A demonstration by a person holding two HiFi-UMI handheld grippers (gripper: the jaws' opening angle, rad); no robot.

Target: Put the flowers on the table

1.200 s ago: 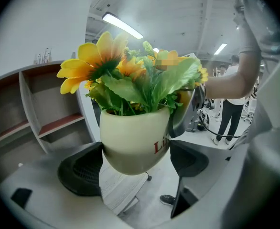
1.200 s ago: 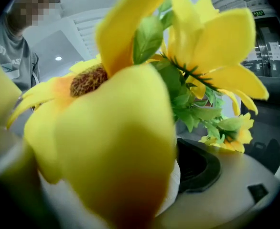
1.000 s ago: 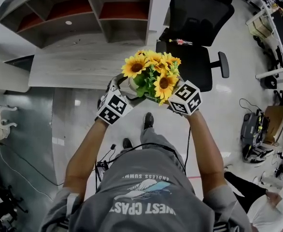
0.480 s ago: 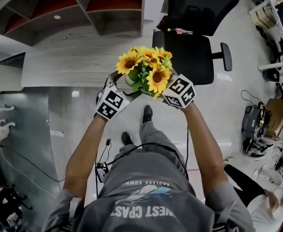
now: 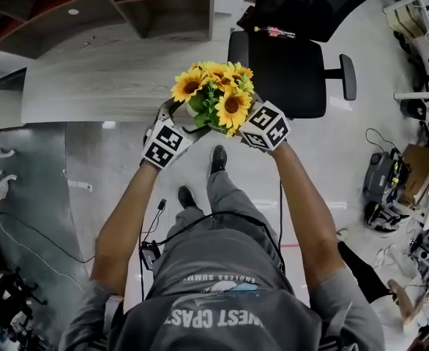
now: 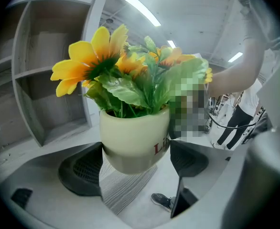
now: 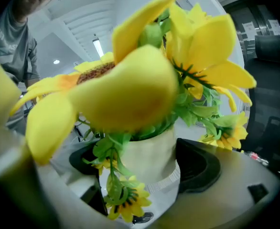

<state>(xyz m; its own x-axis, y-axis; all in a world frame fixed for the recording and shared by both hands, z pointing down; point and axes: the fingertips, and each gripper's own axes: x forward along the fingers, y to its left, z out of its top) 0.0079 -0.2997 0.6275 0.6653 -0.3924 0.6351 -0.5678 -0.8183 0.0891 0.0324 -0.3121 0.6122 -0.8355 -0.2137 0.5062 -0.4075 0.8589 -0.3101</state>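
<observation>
A bunch of yellow sunflowers (image 5: 209,95) stands in a cream pot (image 6: 133,140) that is held in the air between both grippers. My left gripper (image 6: 135,160) is shut on the pot, its dark pads (image 6: 82,170) pressing on either side. From the opposite side my right gripper (image 7: 145,168) is also shut on the pot (image 7: 152,157), under drooping leaves and a small bloom. In the head view the left gripper (image 5: 172,123) and right gripper (image 5: 250,123) flank the bouquet above the front right corner of the grey wooden table (image 5: 97,82).
A black office chair (image 5: 288,61) stands just right of the table. Open shelving (image 5: 148,6) rises behind the table. The person's shoes (image 5: 216,159) are on the pale floor below the pot. Cables and equipment lie at the far right (image 5: 379,192).
The person has stepped towards the table; the held bouquet has moved forward and slightly left, from over the floor to over the table's corner. Both grips are unchanged.
</observation>
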